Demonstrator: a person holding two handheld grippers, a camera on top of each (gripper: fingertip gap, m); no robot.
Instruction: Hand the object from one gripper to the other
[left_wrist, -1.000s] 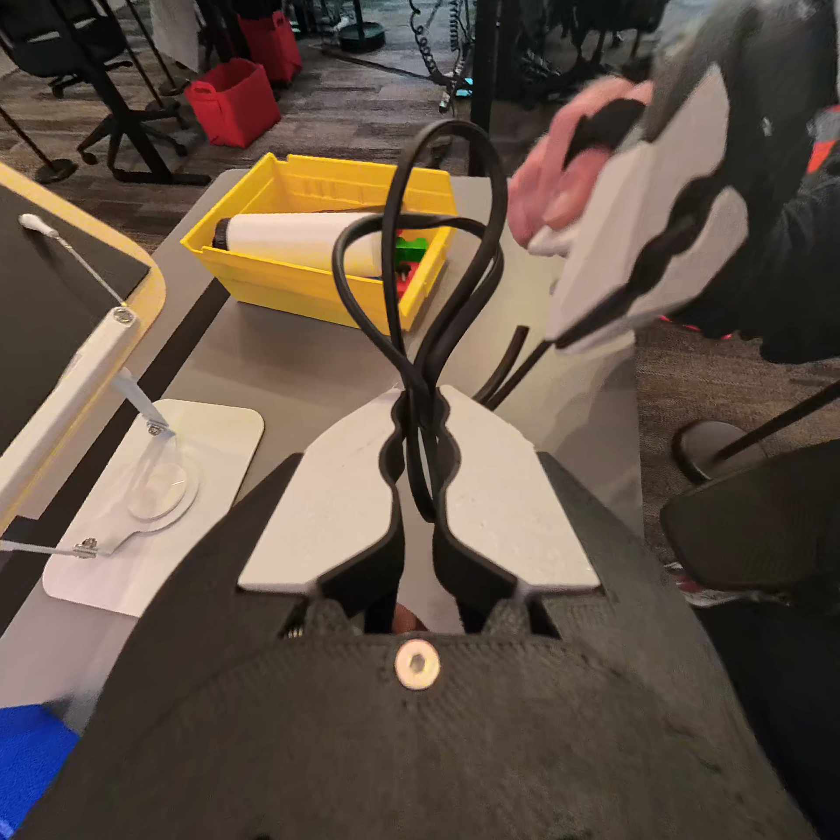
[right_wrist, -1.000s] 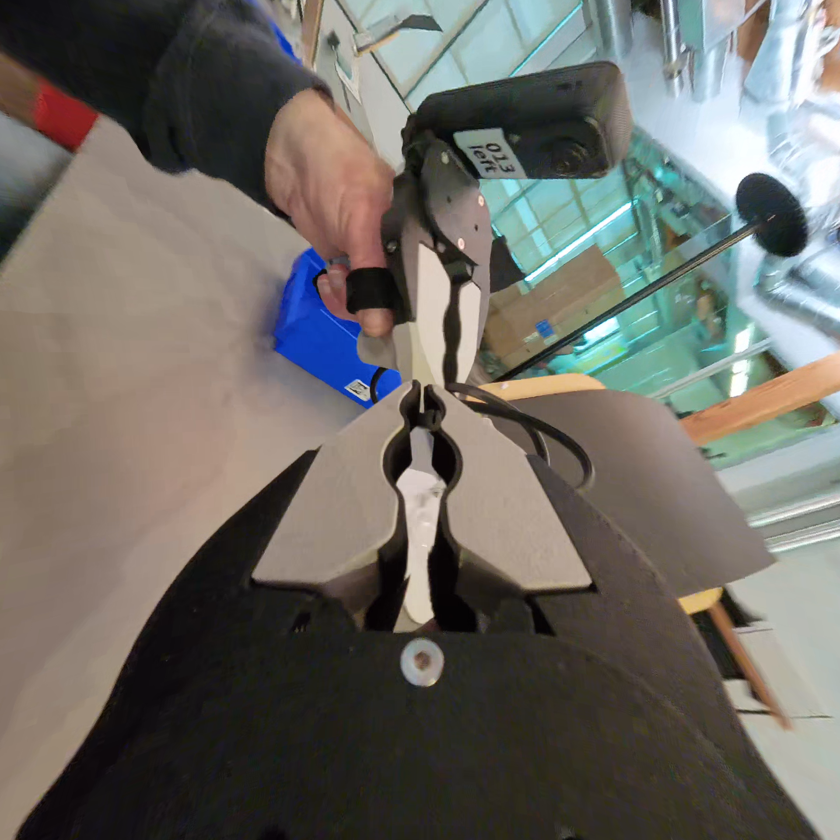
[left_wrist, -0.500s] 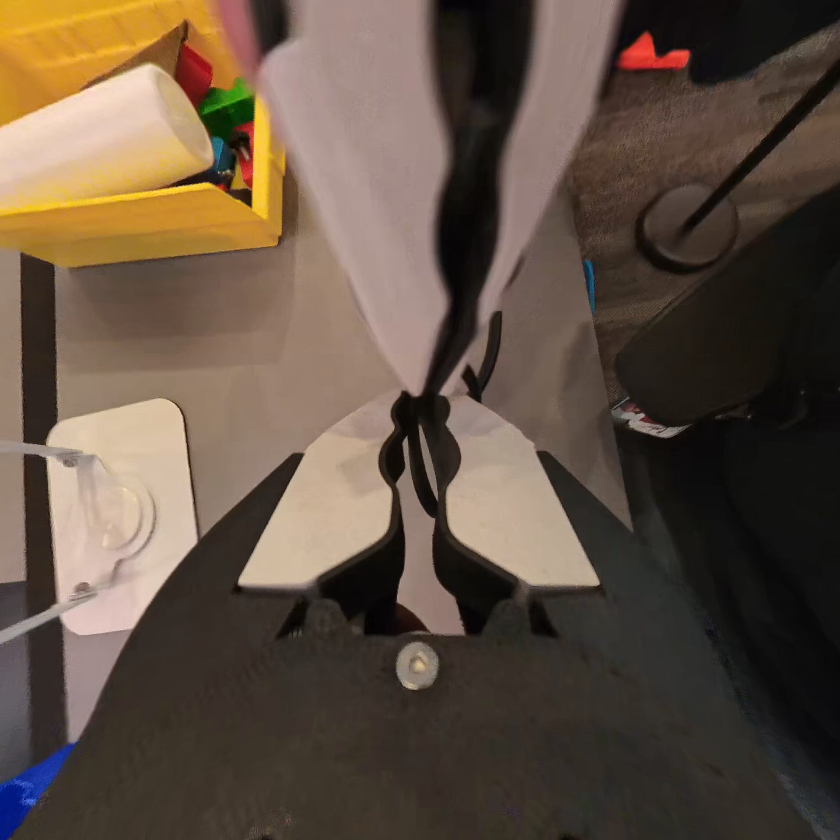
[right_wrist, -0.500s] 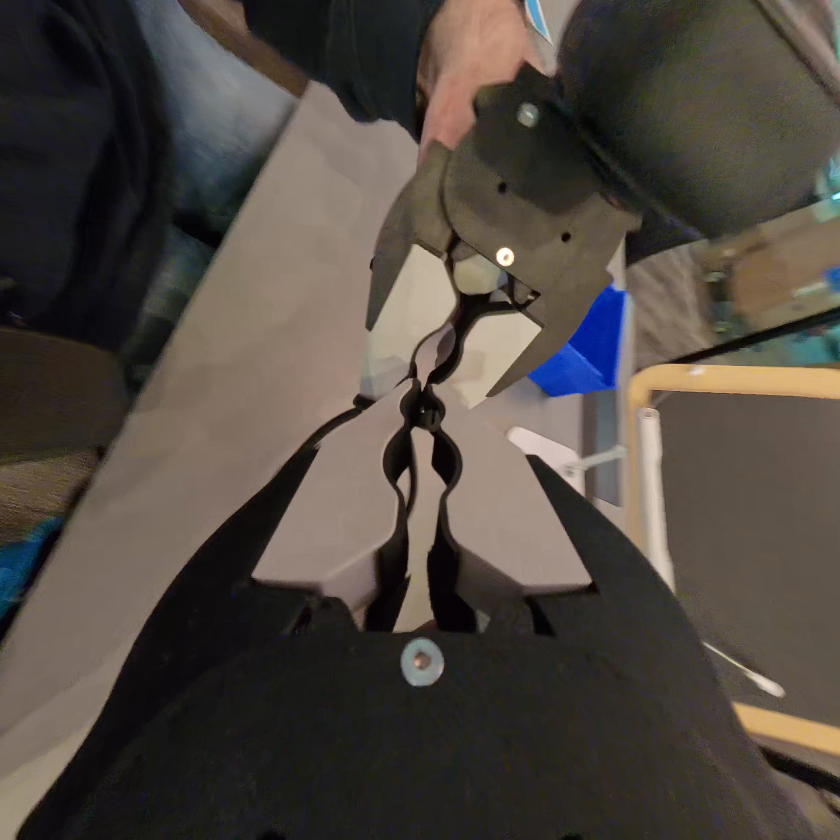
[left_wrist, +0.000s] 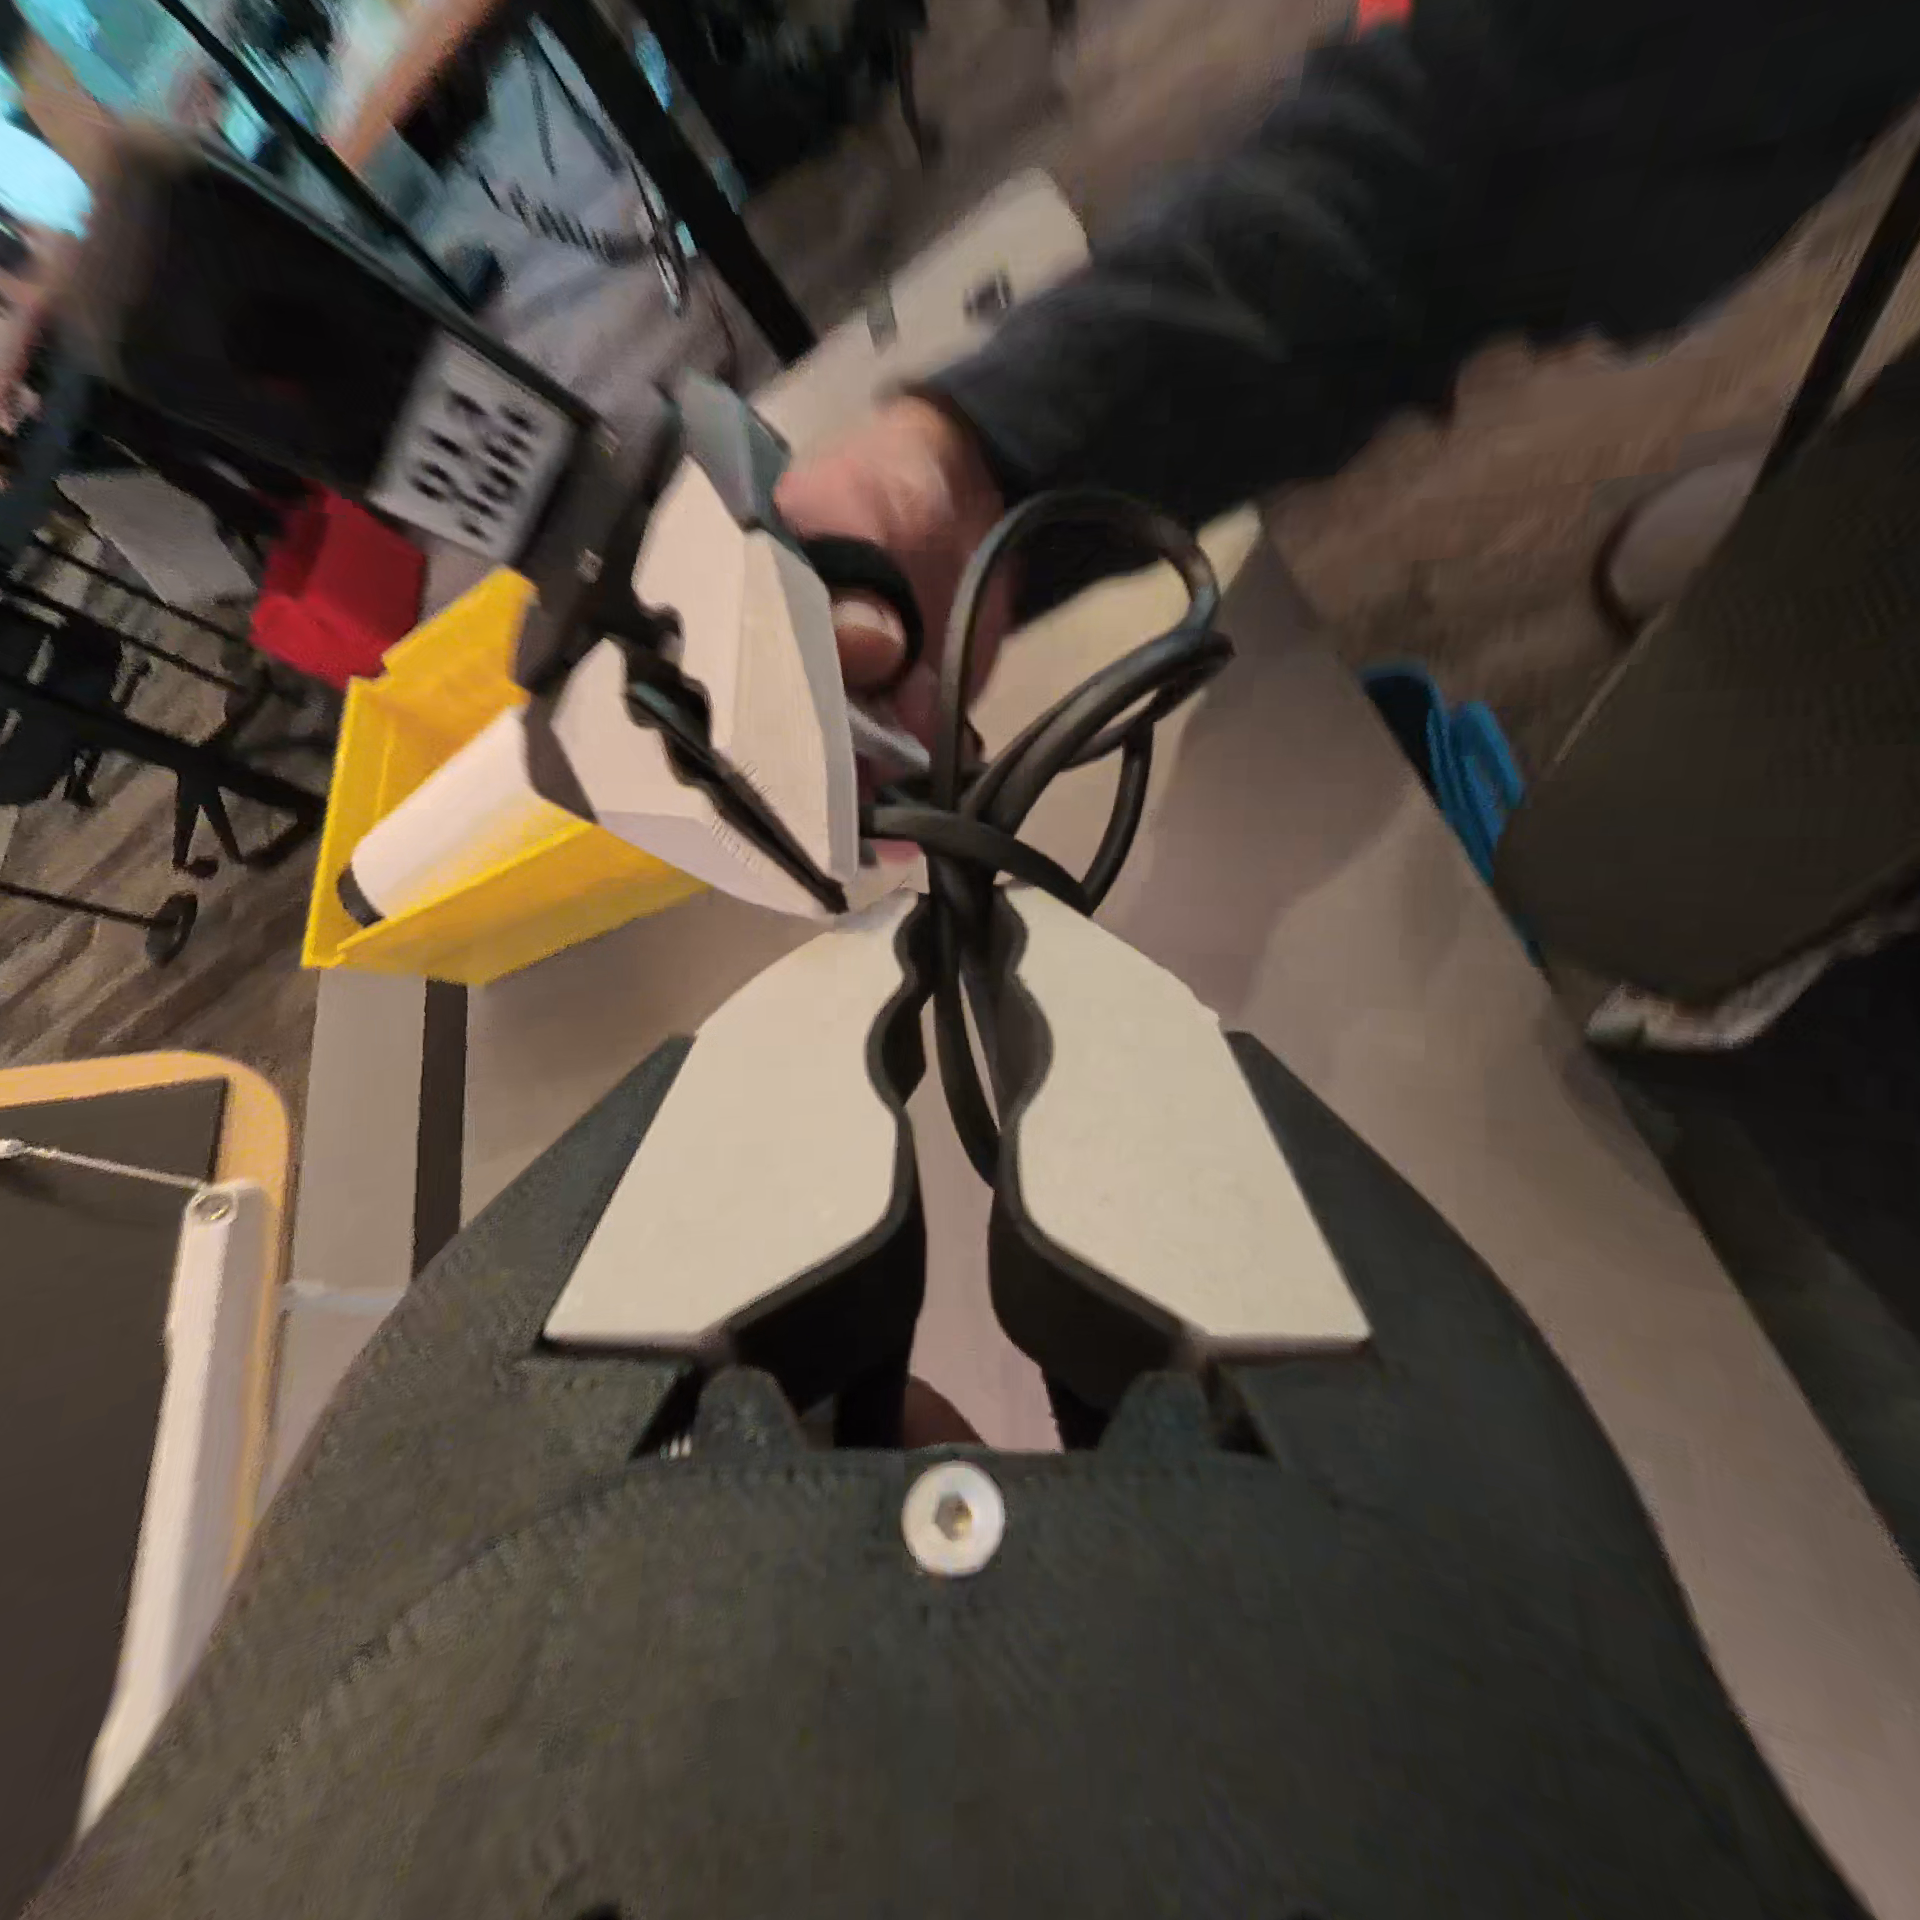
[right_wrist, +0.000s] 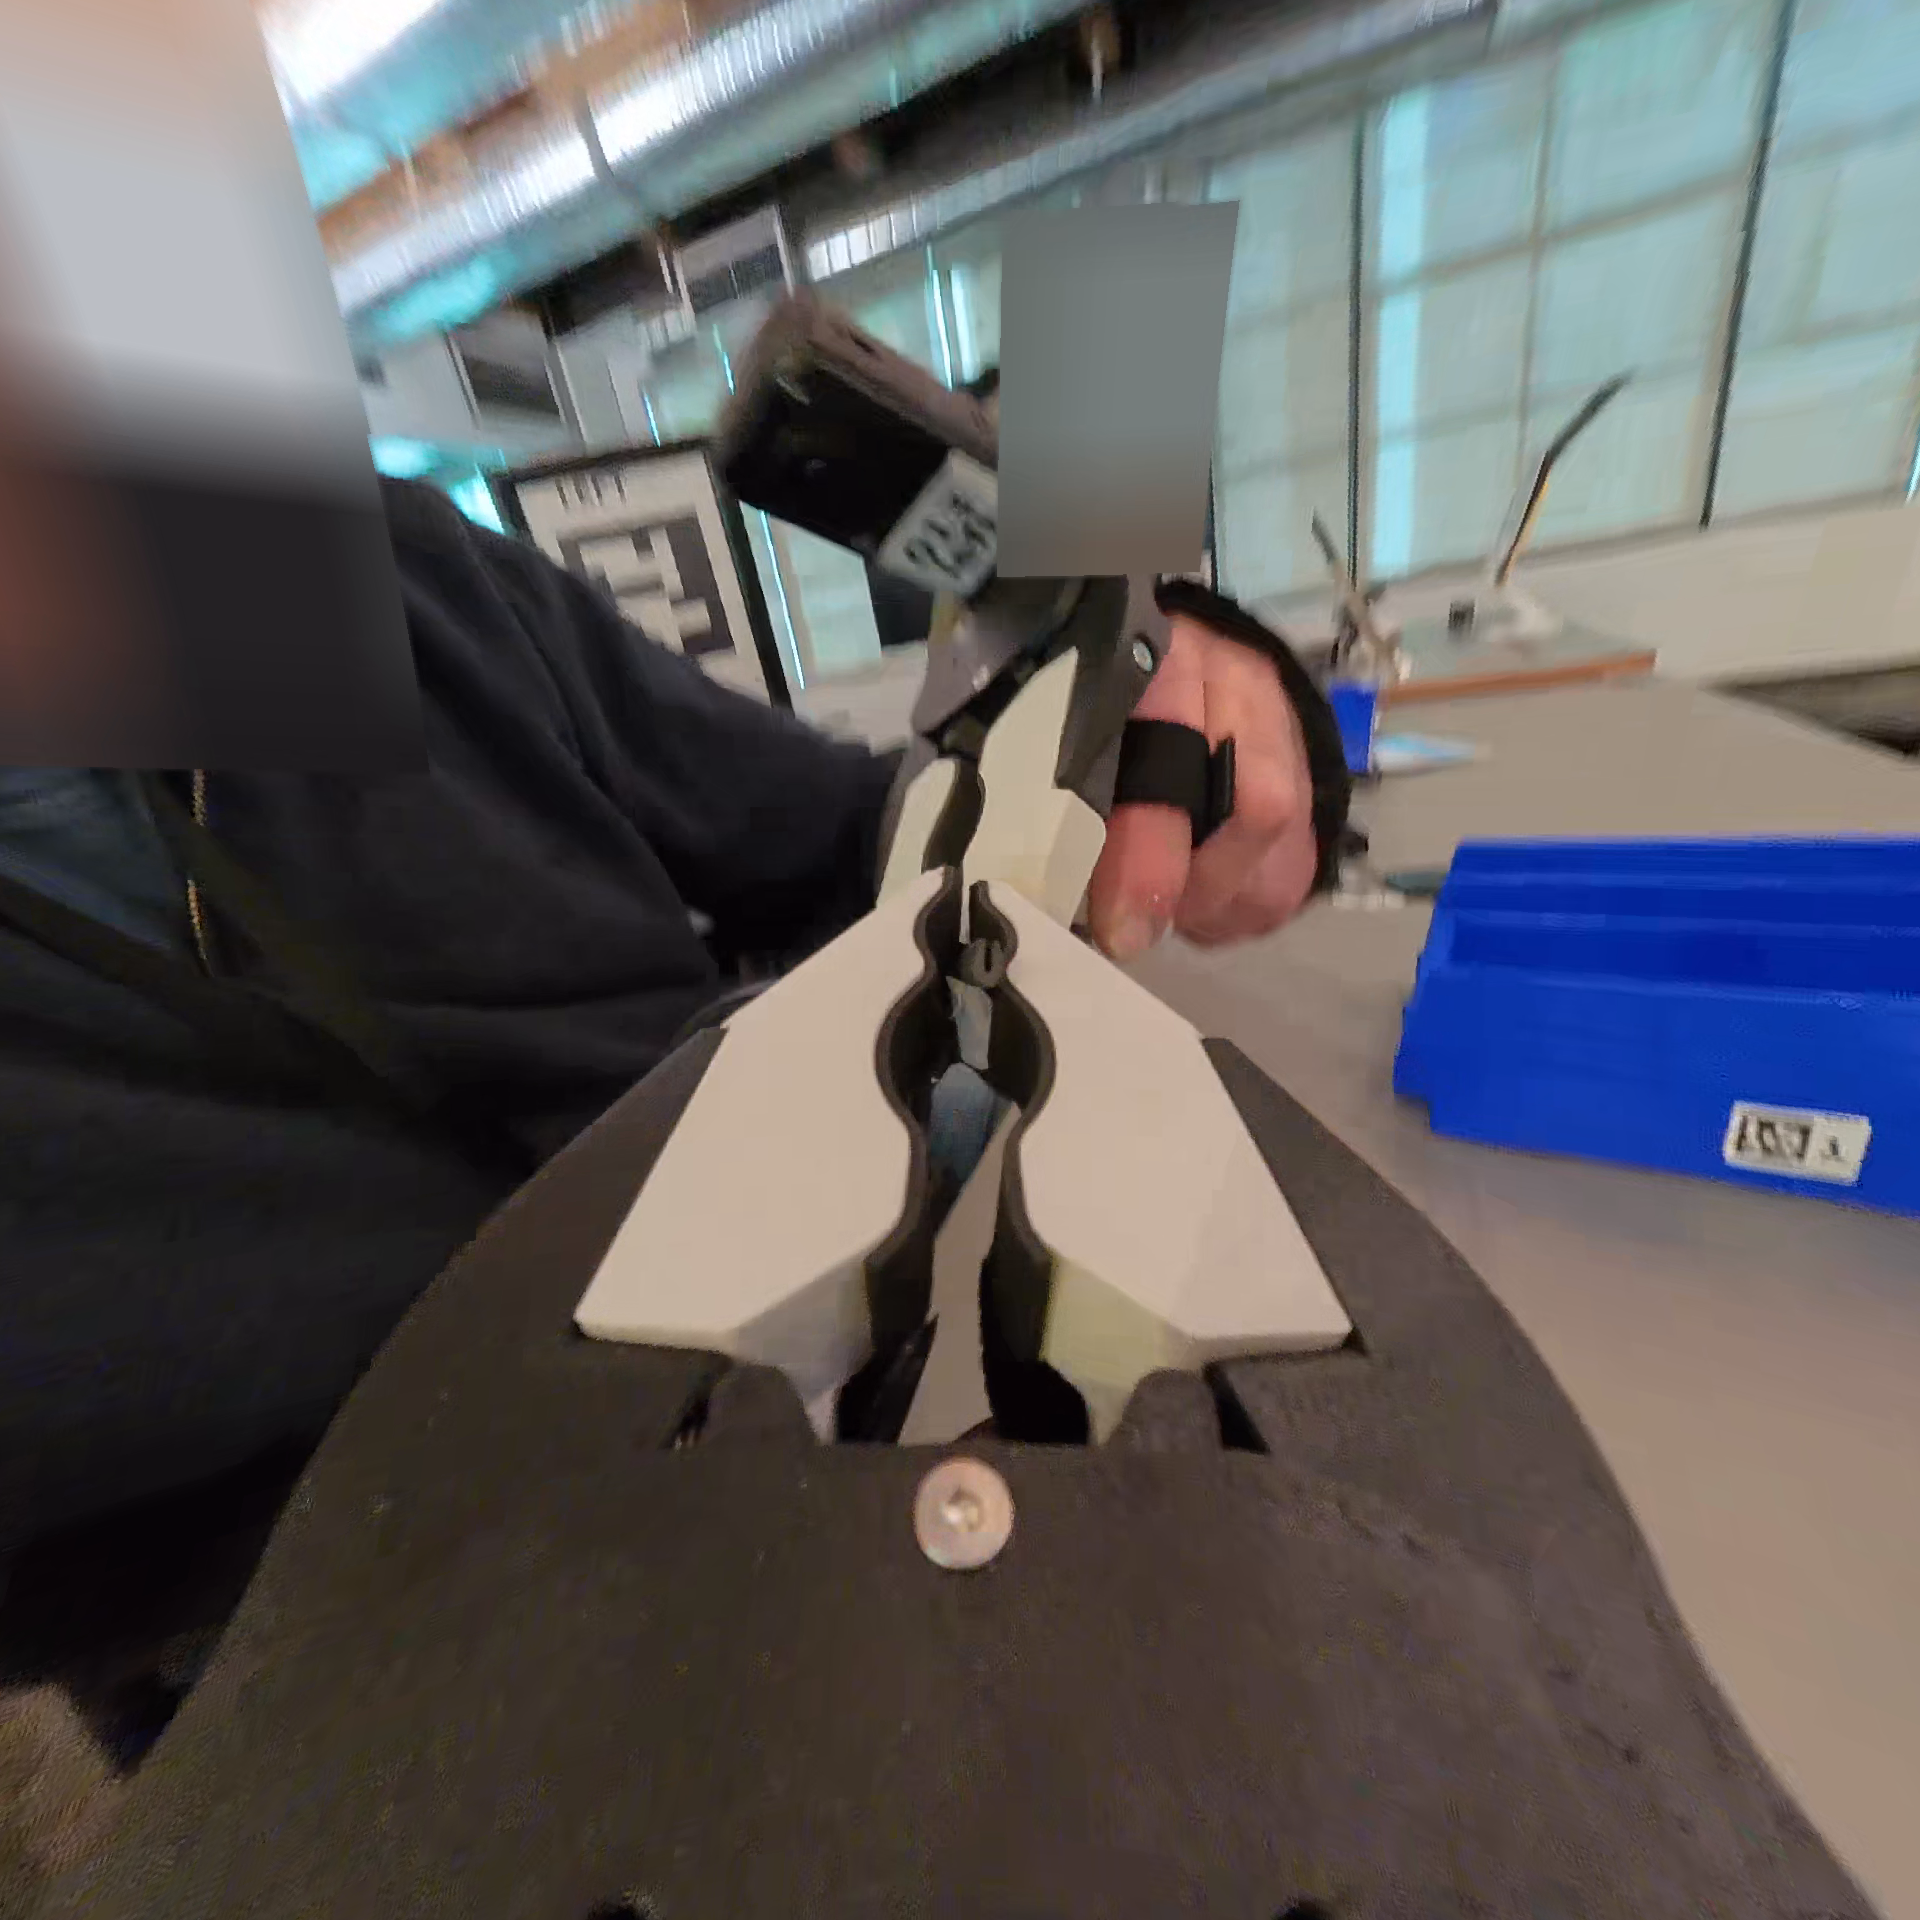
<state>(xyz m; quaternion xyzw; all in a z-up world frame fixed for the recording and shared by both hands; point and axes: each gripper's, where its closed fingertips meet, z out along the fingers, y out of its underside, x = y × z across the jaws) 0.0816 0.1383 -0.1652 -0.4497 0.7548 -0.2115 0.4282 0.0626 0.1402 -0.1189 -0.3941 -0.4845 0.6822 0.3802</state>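
Since half a second ago the right gripper (left_wrist: 847, 894) has swung off its head-on line and now comes at the bundle from the left of the left wrist view, with its tips right at the knot. The black cable (left_wrist: 961, 935), a looped and tied bundle, is off the table (left_wrist: 1299, 883), pinched at its waist between the near-closed fingers of the left gripper (left_wrist: 958, 925), with loops fanning out above the tips. In the right wrist view the right gripper (right_wrist: 966, 935) is also nearly closed, and a small piece of black cable (right_wrist: 977, 951) sits between its tips; whether that bite is firm is hard to tell.

This looks like the moment when both grippers are on the cable. To do it well, the right gripper should catch the whole gathered waist, not one stray strand, and squeeze fully before the left lets go. The left should then open slowly and draw straight back so no loop snags on its wavy pads. The yellow bin (left_wrist: 468, 852) and the blue bin (right_wrist: 1662, 1018) stand apart from the exchange.
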